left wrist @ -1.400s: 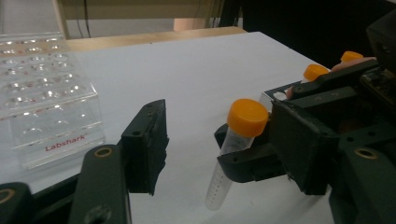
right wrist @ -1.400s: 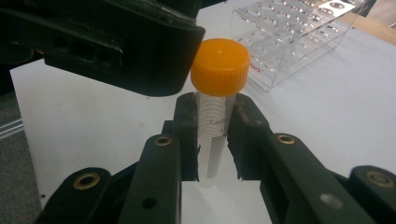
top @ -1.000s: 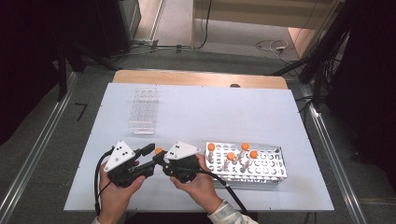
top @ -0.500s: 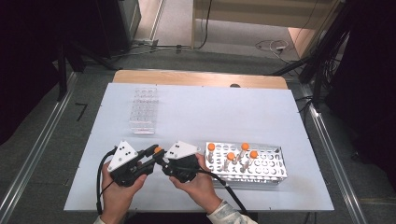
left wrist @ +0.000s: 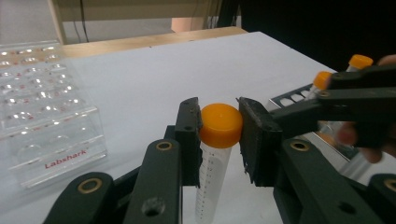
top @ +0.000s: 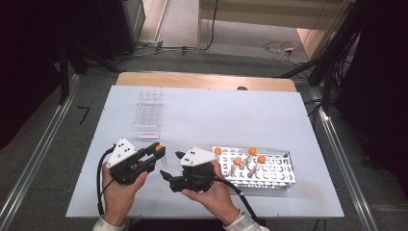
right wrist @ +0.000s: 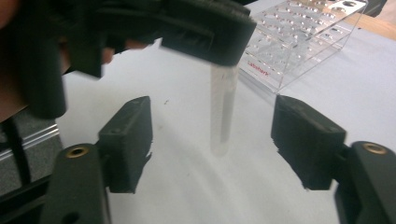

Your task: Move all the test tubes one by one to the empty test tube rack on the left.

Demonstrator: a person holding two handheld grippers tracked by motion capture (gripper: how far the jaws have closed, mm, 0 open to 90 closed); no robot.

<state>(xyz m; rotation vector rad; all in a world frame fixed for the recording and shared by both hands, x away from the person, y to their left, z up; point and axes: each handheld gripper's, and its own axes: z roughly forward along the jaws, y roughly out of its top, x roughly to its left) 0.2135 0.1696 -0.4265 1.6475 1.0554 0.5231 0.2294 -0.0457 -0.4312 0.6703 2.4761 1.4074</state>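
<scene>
Left gripper: your left gripper [top: 155, 155] sits low and left of centre in the high view, and its jaws are clamped on the orange cap of a tube [left wrist: 219, 140]; in the left gripper view both pads press on the cap at mid-frame.
Tube: it hangs upright from that grip, its clear graduated body running down to the bottom edge of the left gripper view; in the right gripper view the tube [right wrist: 223, 109] stands at centre, its lower end close above the table, and contact cannot be told.
Right gripper: your right gripper [top: 166, 175] lies just right of the left one in the high view; its jaws have just been opening and now stand wide, one at lower left and one at lower right of the right gripper view, with the tube between them and neither pad touching it.
Metal rack: the metal rack [top: 279, 171] sits at lower right of the high view, just beside your right hand, holding several orange-capped tubes.
Clear rack: the clear rack [top: 146, 113] stands in the upper left part of the table [top: 216, 115], well apart from both grippers.
</scene>
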